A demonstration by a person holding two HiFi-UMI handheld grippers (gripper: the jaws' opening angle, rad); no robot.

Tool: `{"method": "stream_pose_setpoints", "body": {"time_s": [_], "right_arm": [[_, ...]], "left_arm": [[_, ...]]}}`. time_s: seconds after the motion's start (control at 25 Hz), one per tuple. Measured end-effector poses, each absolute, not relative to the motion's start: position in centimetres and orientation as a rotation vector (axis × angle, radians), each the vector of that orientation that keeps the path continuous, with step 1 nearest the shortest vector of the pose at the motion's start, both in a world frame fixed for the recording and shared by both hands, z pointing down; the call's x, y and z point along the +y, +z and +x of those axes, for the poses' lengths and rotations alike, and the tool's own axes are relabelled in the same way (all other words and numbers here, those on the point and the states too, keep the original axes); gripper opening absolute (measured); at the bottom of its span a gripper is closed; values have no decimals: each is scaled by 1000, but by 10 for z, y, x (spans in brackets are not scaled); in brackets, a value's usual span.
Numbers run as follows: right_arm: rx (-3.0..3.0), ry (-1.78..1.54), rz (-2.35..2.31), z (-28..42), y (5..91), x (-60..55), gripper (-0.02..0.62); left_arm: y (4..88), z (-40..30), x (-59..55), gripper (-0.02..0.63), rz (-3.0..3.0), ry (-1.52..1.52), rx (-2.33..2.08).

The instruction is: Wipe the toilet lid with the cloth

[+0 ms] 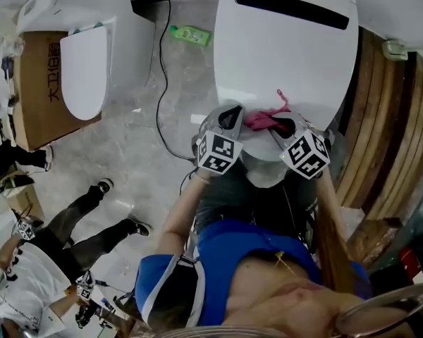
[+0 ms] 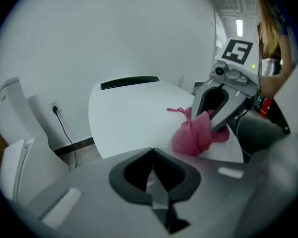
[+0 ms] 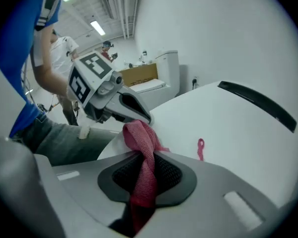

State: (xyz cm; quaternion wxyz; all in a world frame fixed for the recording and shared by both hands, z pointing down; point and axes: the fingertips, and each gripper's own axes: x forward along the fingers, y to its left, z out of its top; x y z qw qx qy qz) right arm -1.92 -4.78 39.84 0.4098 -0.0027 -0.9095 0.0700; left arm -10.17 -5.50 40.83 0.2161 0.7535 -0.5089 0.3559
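Cloth [image 3: 138, 133] bunched in the right gripper's [image 3: 145, 172] clamped jaws, on the lid's [image 1: 282, 55] near edge just ahead, left gripper [image 2: 152, 172] closed empty beside it, and that thin pinch could slip once dragging starts.

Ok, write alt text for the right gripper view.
The right claw is clamped on a twisted pink cloth at the near edge of a white toilet lid. The left claw sits just behind the cloth, with a second toilet farther back.
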Motion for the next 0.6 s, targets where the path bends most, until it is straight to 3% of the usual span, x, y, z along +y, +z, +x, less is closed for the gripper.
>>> {"method": "stream_pose_setpoints", "body": {"time_s": [0.16,0.4,0.6], "right_arm": [[-2410,299,297,-29,303,-73,58],[-2544,-134,555,-44,27,-72,59],[-2681,-265,744,-53,-161,-35,60]], "left_arm": [[339,-92,-52,2,2031,916,-1408],[36,-98,-52,2,2220,617,-1667],[-145,-104,-12,2,2268,404,-1761]]}}
